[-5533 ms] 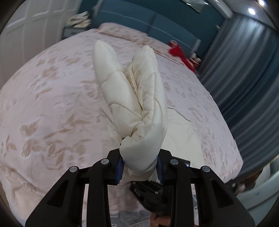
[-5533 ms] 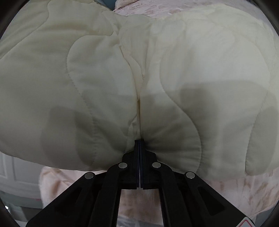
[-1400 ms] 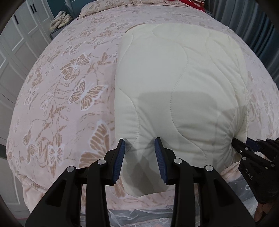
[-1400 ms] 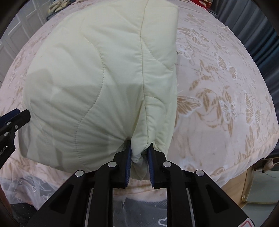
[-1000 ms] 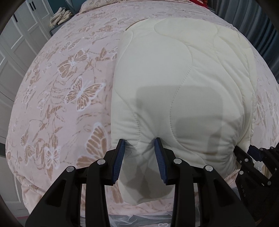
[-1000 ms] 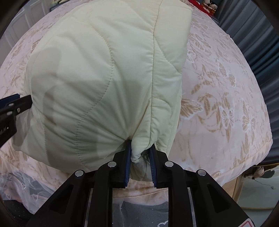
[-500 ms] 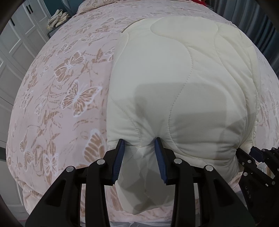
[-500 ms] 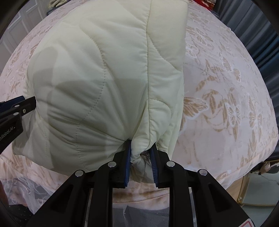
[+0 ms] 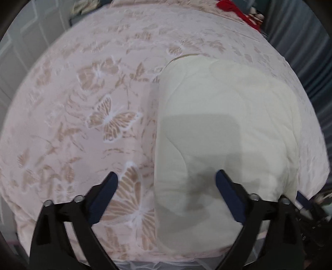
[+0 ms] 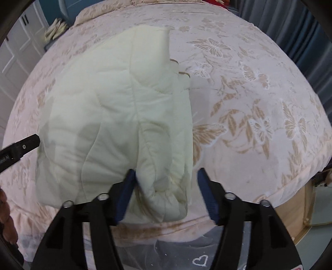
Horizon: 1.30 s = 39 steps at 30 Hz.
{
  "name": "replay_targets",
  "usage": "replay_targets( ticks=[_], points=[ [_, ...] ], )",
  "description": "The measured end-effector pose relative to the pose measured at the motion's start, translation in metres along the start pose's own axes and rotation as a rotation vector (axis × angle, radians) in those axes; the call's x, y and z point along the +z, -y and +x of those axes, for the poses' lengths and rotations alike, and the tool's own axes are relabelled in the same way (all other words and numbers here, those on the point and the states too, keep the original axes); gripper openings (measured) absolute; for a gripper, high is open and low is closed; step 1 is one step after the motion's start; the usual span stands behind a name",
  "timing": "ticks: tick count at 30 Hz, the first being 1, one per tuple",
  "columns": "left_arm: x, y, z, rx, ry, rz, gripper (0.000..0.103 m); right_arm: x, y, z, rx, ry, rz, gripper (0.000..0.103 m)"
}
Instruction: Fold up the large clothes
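A cream quilted jacket lies folded into a thick rectangle on the bed, its near edge at the bed's front edge. My left gripper hovers over its near left corner. Its jaws are opening wide, and the pads are clear of the fabric. My right gripper is over the near right corner. Its jaws are opening too. The bunched hem sits loose between them, close against the left pad. Each view catches the other gripper at its edge: the right gripper, the left gripper.
A pink bedspread with tan butterflies covers the bed. Red fabric lies at the far end. White cupboard doors stand on the left, and grey curtains hang on the right. The bed's wooden frame shows at the lower right.
Both grippers were shut on the jacket's near edge. Both have now opened and let it go, and the edge has settled onto the bed. Both views have drawn back slightly.
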<state>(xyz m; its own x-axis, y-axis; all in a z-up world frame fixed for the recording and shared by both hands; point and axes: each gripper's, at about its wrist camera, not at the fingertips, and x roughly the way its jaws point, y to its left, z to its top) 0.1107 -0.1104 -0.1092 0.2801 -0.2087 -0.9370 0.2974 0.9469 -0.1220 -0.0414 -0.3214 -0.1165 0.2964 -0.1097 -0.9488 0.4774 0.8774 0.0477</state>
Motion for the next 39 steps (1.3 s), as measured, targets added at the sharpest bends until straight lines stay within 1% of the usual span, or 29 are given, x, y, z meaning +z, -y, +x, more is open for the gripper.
replay_targets(
  ticks=[2, 4, 5, 10, 11, 12, 13, 14, 15, 16, 17, 19, 22, 25, 26, 28, 29, 31, 34, 37, 39],
  points=[
    [0.007, -0.007, 0.018, -0.060, -0.050, -0.023, 0.096, 0.005, 0.004, 0.013, 0.032, -0.027, 0.020, 0.073],
    [0.010, -0.015, 0.030, -0.123, -0.064, -0.071, 0.098, 0.007, 0.008, 0.023, 0.054, -0.045, 0.051, 0.079],
    [0.012, -0.019, 0.036, -0.171, -0.067, -0.094, 0.098, 0.009, 0.012, 0.030, 0.083, -0.060, 0.077, 0.080],
    [0.014, -0.024, 0.056, -0.296, -0.105, -0.151, 0.098, 0.011, 0.026, 0.054, 0.225, -0.119, 0.208, 0.081],
    [0.016, -0.024, 0.057, -0.331, -0.111, -0.156, 0.092, 0.012, 0.025, 0.055, 0.235, -0.123, 0.214, 0.077],
    [0.018, -0.021, 0.054, -0.362, -0.108, -0.144, 0.084, 0.013, 0.022, 0.053, 0.240, -0.122, 0.208, 0.073],
    [0.020, -0.018, 0.050, -0.370, -0.112, -0.125, 0.073, 0.015, 0.019, 0.050, 0.238, -0.118, 0.196, 0.062],
    [0.022, -0.013, 0.041, -0.358, -0.101, -0.089, 0.063, 0.018, 0.012, 0.044, 0.221, -0.109, 0.167, 0.050],
    [0.023, -0.010, 0.033, -0.348, -0.089, -0.059, 0.057, 0.019, 0.005, 0.038, 0.201, -0.098, 0.140, 0.044],
    [0.024, -0.008, 0.025, -0.334, -0.084, -0.029, 0.049, 0.021, -0.002, 0.031, 0.179, -0.082, 0.114, 0.037],
    [0.026, -0.007, 0.014, -0.319, -0.061, 0.002, 0.044, 0.023, -0.015, 0.020, 0.137, -0.057, 0.070, 0.033],
    [0.028, -0.010, -0.007, -0.292, -0.013, 0.043, 0.041, 0.025, -0.038, 0.003, 0.094, -0.013, -0.001, 0.030],
    [0.033, -0.028, -0.049, -0.197, 0.100, 0.095, 0.040, 0.028, -0.072, -0.014, 0.099, 0.039, -0.073, 0.028],
    [0.041, -0.056, -0.074, -0.154, 0.166, 0.090, 0.040, 0.030, -0.121, -0.024, 0.106, 0.092, -0.160, 0.027],
    [0.042, -0.069, -0.081, -0.135, 0.189, 0.081, 0.040, 0.033, -0.127, -0.025, 0.110, 0.101, -0.176, 0.027],
    [0.043, -0.086, -0.085, -0.104, 0.208, 0.073, 0.040, 0.034, -0.153, -0.023, 0.126, 0.109, -0.213, 0.027],
    [0.043, -0.099, -0.083, -0.080, 0.206, 0.063, 0.040, 0.036, -0.165, -0.020, 0.133, 0.107, -0.225, 0.027],
    [0.038, -0.118, -0.076, -0.061, 0.197, 0.046, 0.040, 0.035, -0.176, -0.011, 0.135, 0.101, -0.247, 0.027],
    [0.032, -0.136, -0.057, -0.063, 0.165, 0.025, 0.040, 0.030, -0.189, 0.003, 0.116, 0.086, -0.265, 0.027],
    [0.025, -0.144, -0.040, -0.069, 0.138, 0.018, 0.040, 0.022, -0.193, 0.009, 0.088, 0.082, -0.281, 0.027],
    [0.020, -0.143, -0.034, -0.065, 0.136, 0.023, 0.041, 0.019, -0.193, 0.014, 0.082, 0.073, -0.288, 0.027]
  ],
)
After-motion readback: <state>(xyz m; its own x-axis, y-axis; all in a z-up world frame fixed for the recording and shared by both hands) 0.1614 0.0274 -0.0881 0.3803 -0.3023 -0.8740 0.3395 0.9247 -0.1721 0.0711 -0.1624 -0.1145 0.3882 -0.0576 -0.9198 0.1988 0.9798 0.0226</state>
